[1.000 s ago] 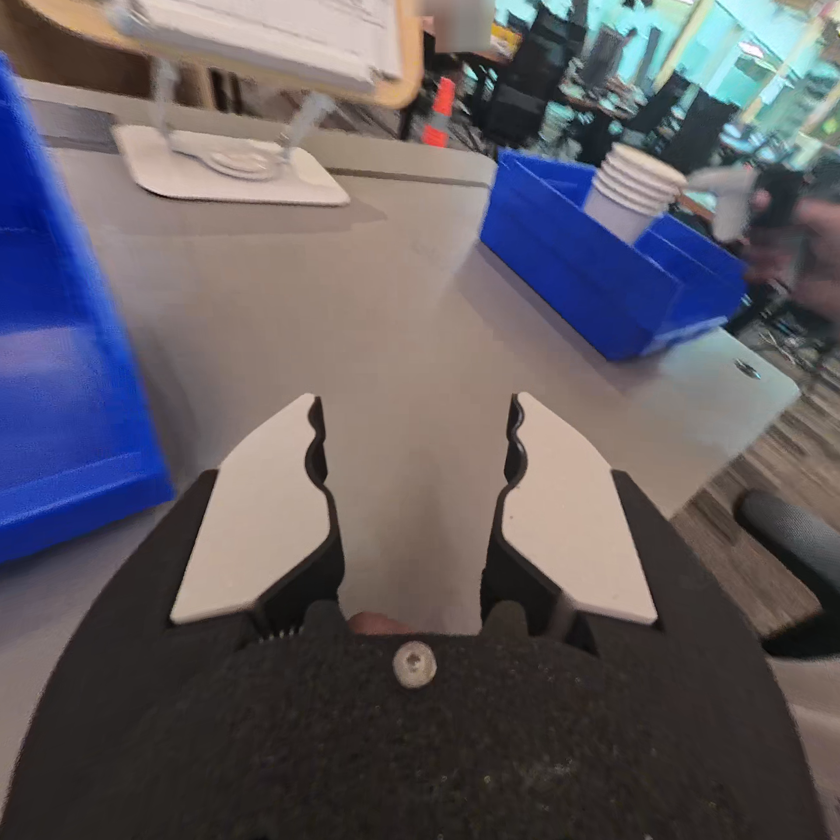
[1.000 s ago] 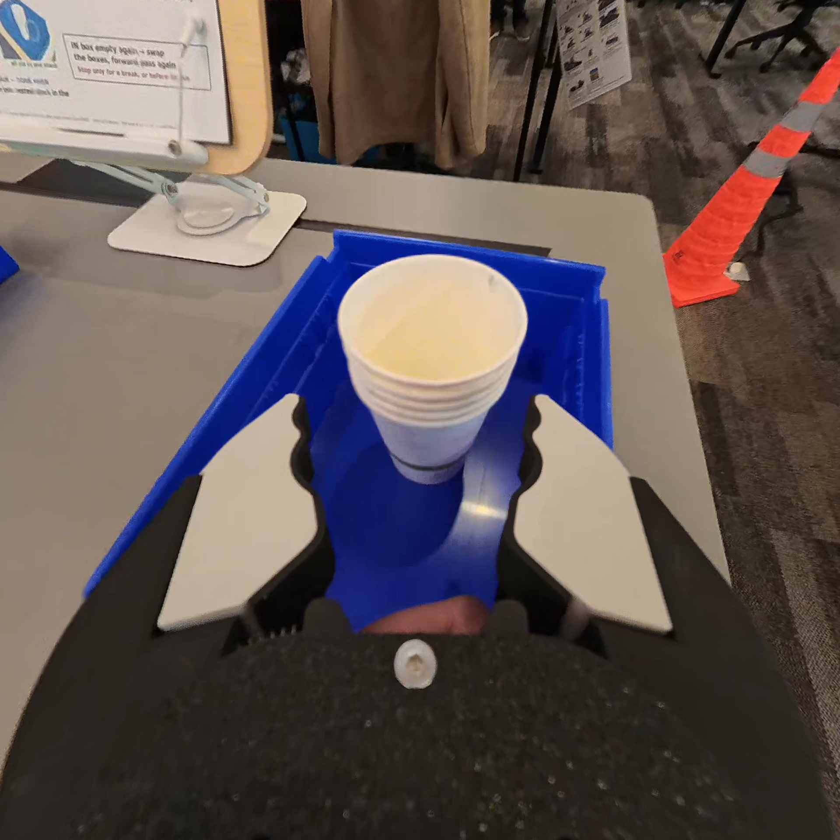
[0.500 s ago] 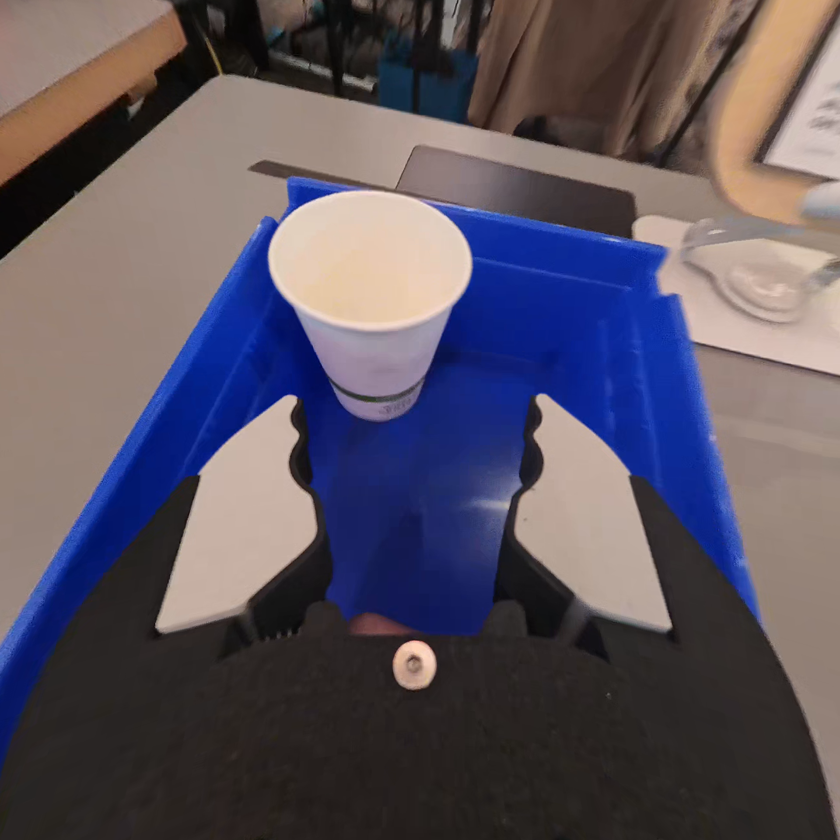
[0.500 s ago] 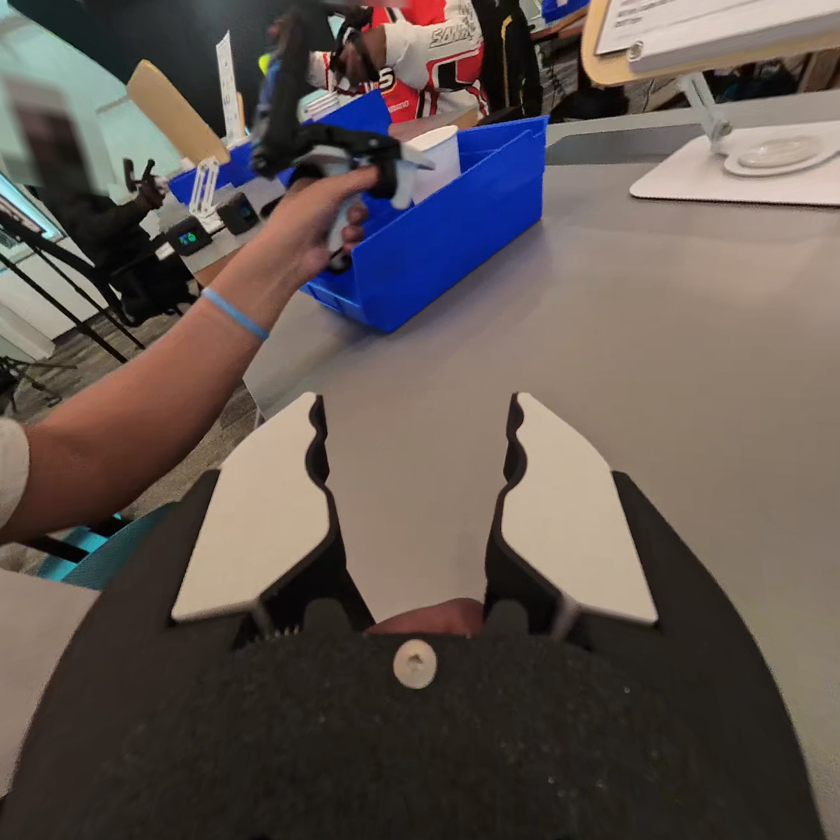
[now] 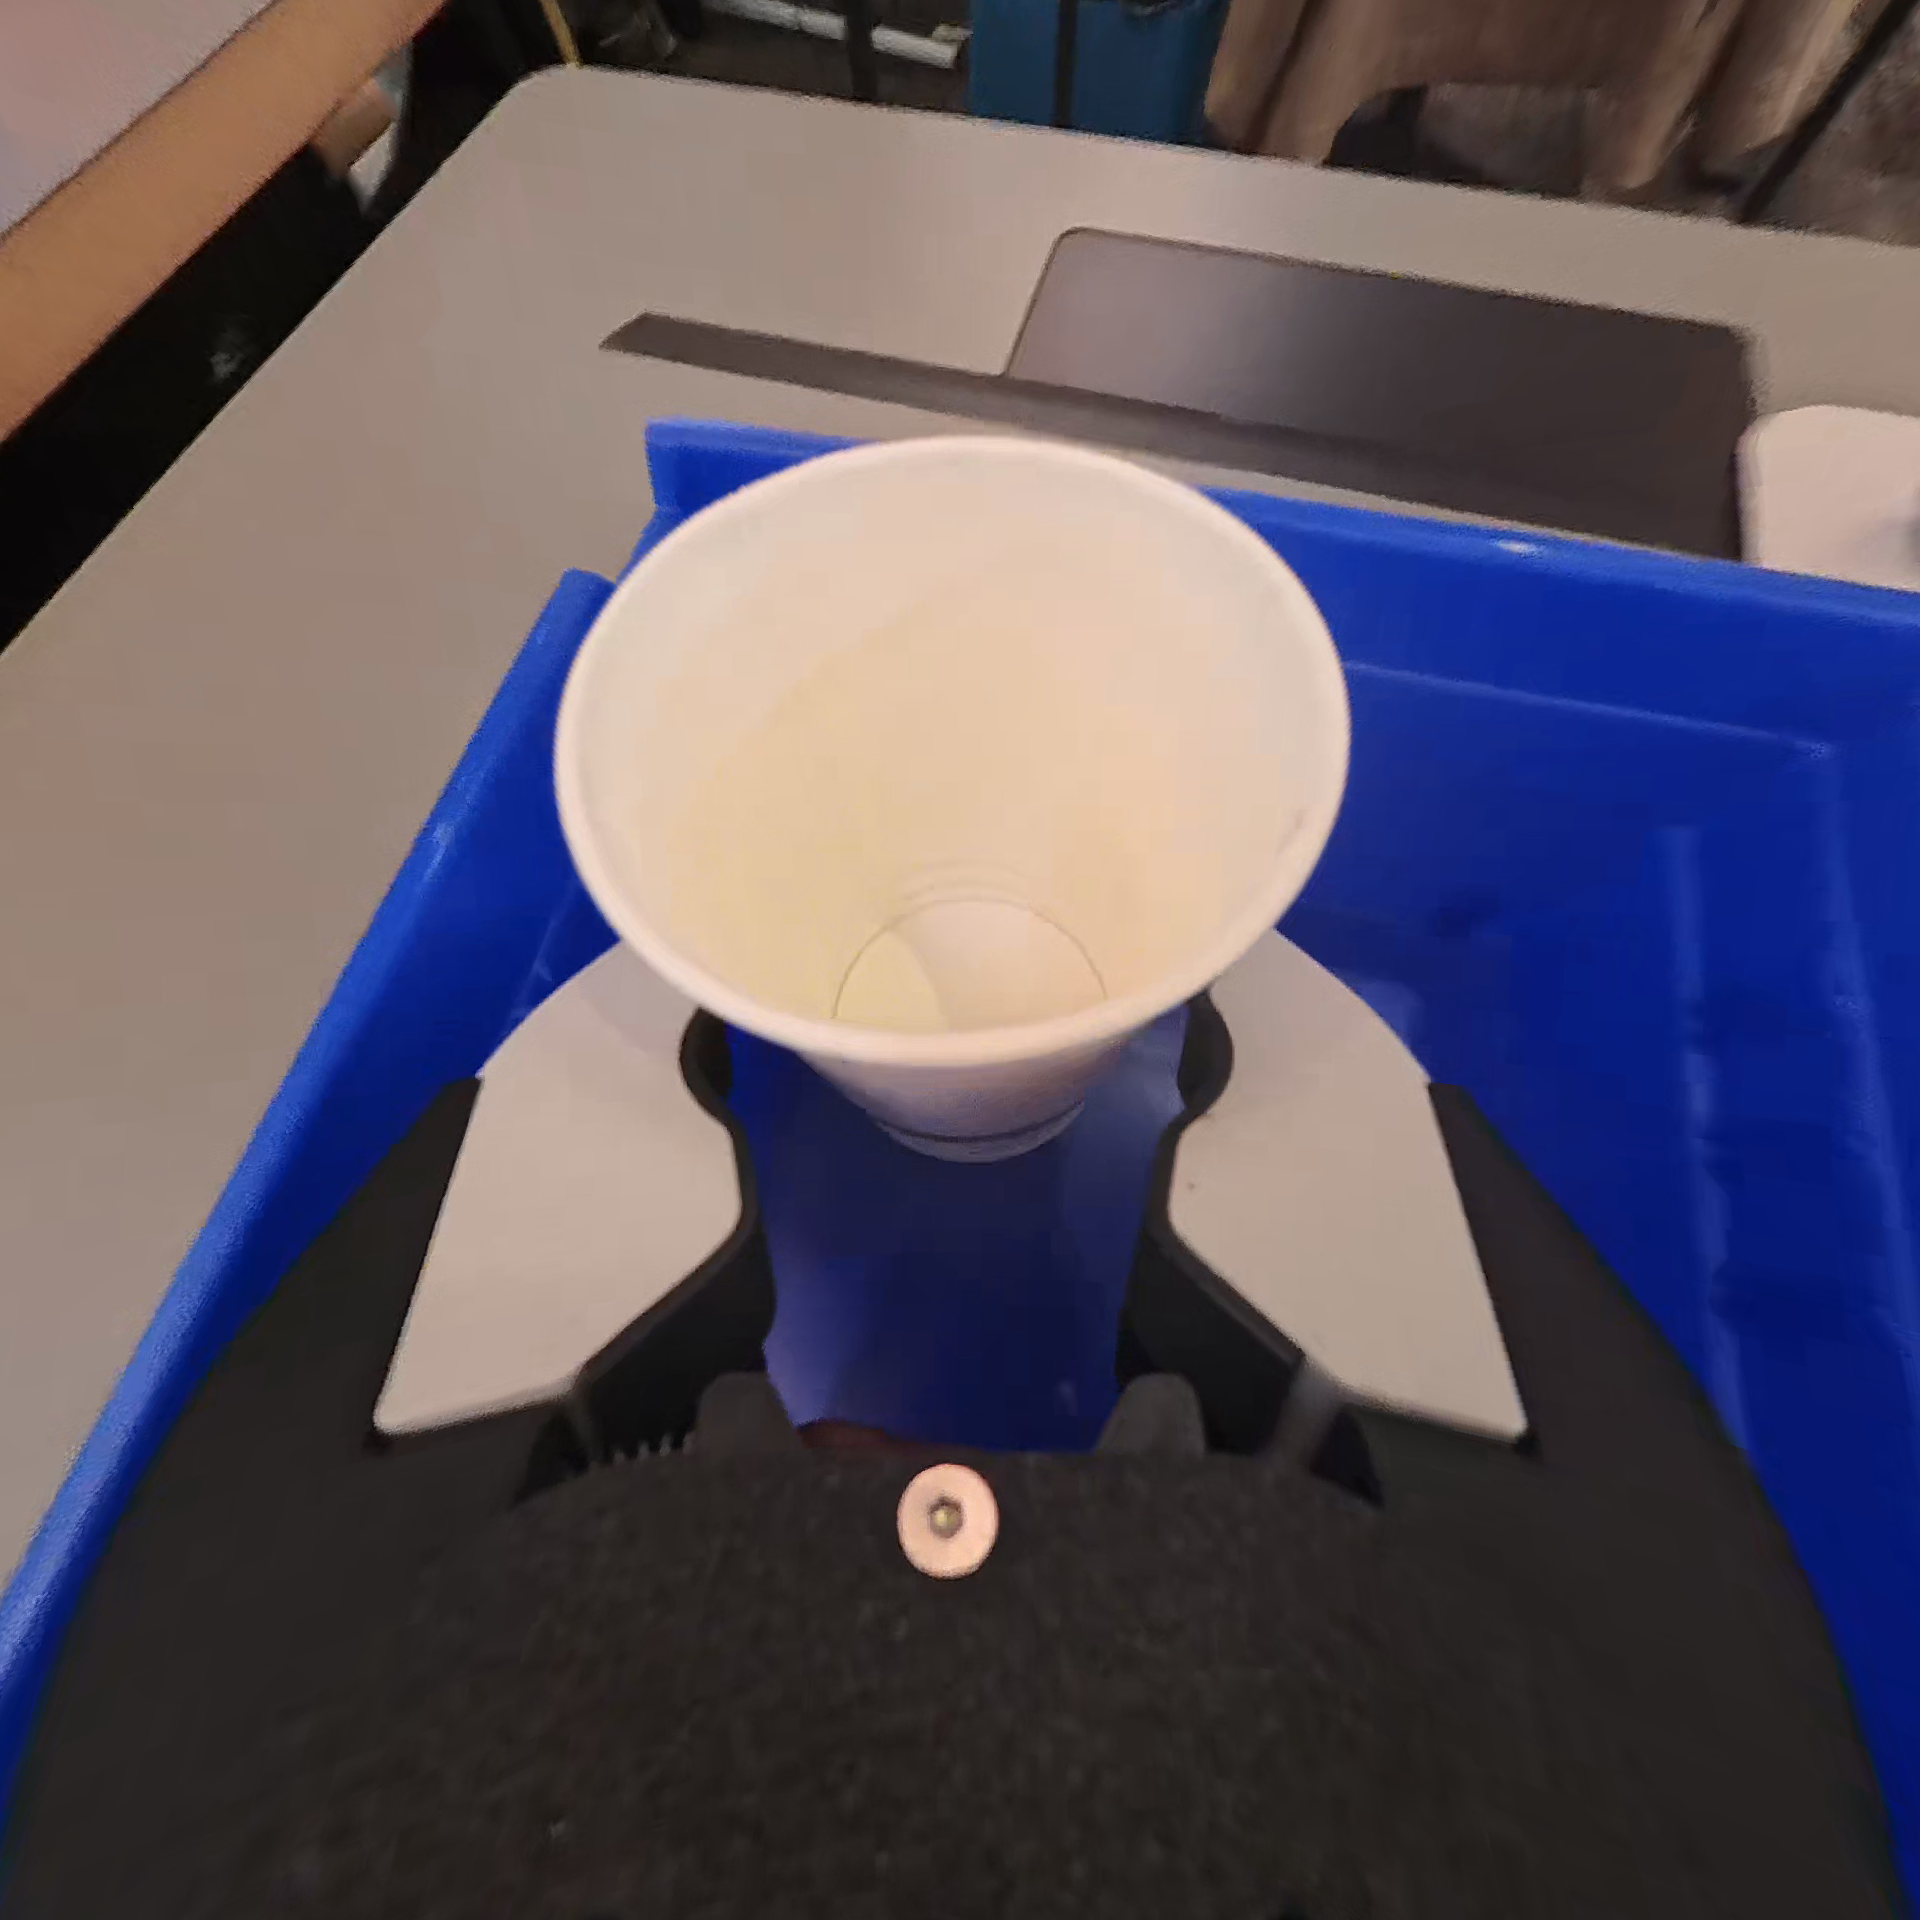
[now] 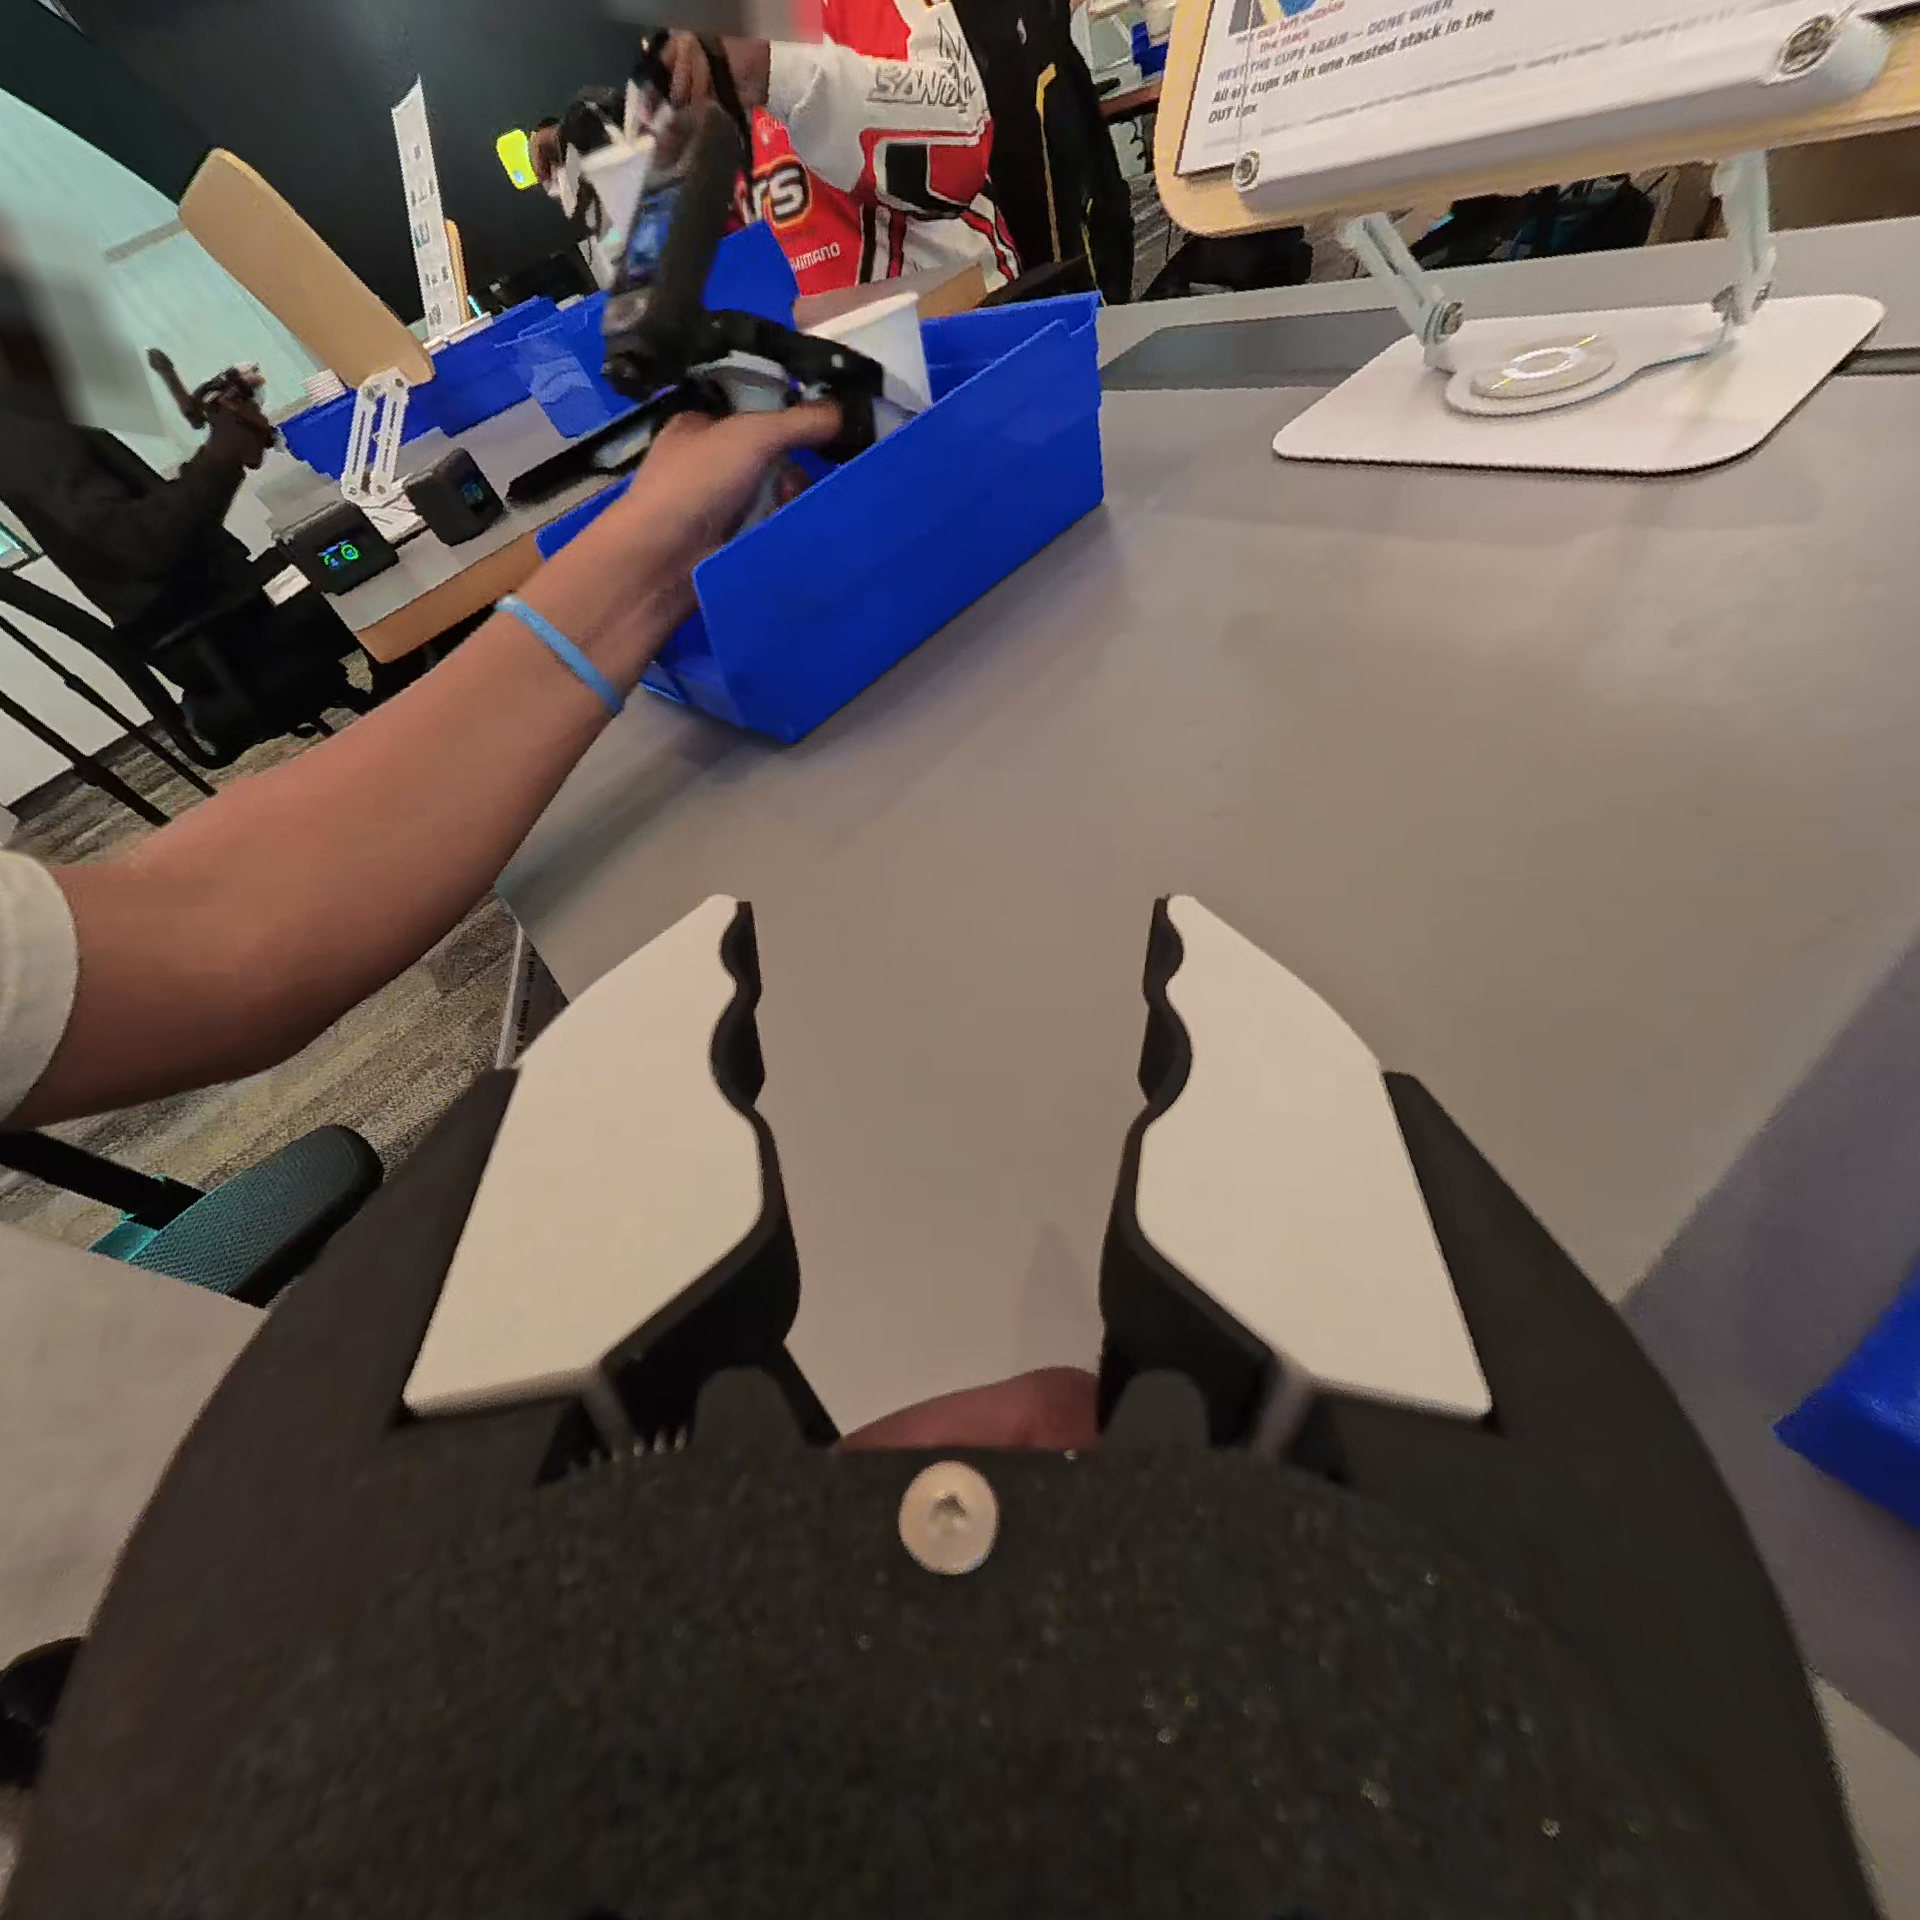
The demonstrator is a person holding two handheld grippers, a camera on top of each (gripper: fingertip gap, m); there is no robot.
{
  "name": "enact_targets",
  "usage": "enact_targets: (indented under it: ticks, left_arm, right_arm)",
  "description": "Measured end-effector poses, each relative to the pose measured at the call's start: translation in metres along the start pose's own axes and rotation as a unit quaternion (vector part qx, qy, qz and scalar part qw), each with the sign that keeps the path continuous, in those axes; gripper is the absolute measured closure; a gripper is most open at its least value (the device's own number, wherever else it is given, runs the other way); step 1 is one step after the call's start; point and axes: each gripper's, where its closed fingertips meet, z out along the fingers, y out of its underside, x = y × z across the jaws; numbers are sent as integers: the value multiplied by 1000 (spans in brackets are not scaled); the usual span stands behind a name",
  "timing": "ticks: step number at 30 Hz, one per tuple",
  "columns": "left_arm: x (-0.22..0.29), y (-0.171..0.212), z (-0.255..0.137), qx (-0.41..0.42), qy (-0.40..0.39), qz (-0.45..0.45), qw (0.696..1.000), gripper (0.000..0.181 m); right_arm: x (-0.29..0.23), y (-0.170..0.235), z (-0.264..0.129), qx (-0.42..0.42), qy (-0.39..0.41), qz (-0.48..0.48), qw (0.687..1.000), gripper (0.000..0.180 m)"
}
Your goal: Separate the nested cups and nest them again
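Observation:
A white paper cup stands upright in a blue bin. My left gripper is open, with one finger on each side of the cup's lower body; the cup's rim hides the fingertips. I cannot tell whether the fingers touch it. My right gripper is open and empty above the bare grey table. The right wrist view shows the left gripper, held by a hand, inside the same blue bin beside the white cup.
A white stand base with a tilted board sits at the back. A second blue bin's corner is at lower right. A dark mat lies behind the bin. The table edge, a chair and people at another table are to the left.
My left gripper swung from the table to the bin and moved forward until its fingers flank the cup. My right gripper turned away from the cup stack to the bare table.

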Motion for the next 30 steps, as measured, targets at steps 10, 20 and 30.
enact_targets:
  ticks: [10,20,30]
  left_arm:
    - [83,7,-228,128,342,168,916,97]
    - [230,116,-332,20,600,404,690,96]
    - [263,146,-340,12,614,439,657,95]
  right_arm:
    - [12,-33,-14,-4,-46,-87,995,104]
    - [-61,-79,33,-2,-204,-177,963,89]
    - [-61,-64,42,-33,-213,-166,962,93]
